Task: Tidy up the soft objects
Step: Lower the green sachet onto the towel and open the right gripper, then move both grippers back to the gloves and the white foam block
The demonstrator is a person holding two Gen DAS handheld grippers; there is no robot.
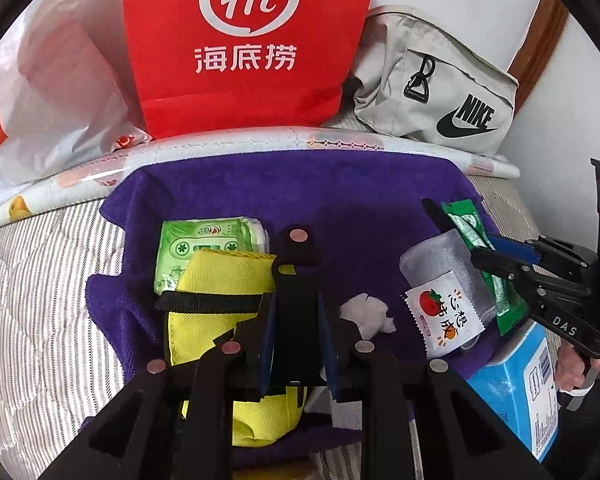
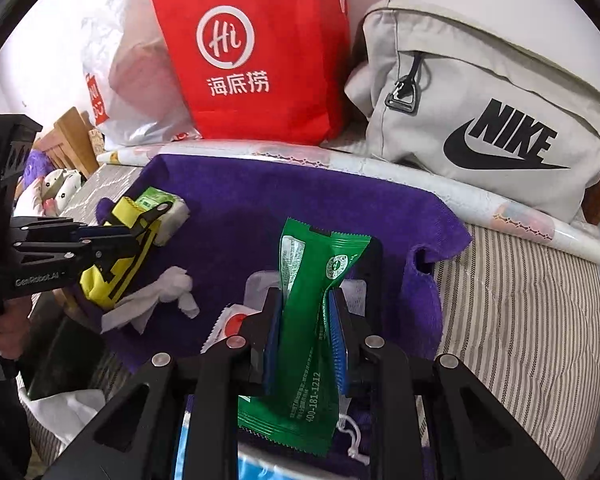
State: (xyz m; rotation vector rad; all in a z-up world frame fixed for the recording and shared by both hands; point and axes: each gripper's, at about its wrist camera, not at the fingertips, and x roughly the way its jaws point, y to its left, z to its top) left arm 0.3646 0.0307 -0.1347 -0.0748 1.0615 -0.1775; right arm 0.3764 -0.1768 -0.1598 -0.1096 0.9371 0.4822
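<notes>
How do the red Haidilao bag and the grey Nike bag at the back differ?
The red non-woven bag stands upright; the grey fabric Nike bag slumps on its side. The red bag bears a white logo, the grey bag a black one. Only the grey bag shows a zipper. Both rest behind the purple cloth.

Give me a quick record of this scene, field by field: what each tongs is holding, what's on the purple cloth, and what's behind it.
left tongs: shut on the black strap of the yellow pouch
right tongs: shut on the green packet
work surface: purple cloth on a striped mattress
loose on cloth: crumpled tissue, green tissue pack, white sachet with tomato print
behind cloth: red bag, grey Nike bag, white plastic bag
near edge: blue box
</notes>
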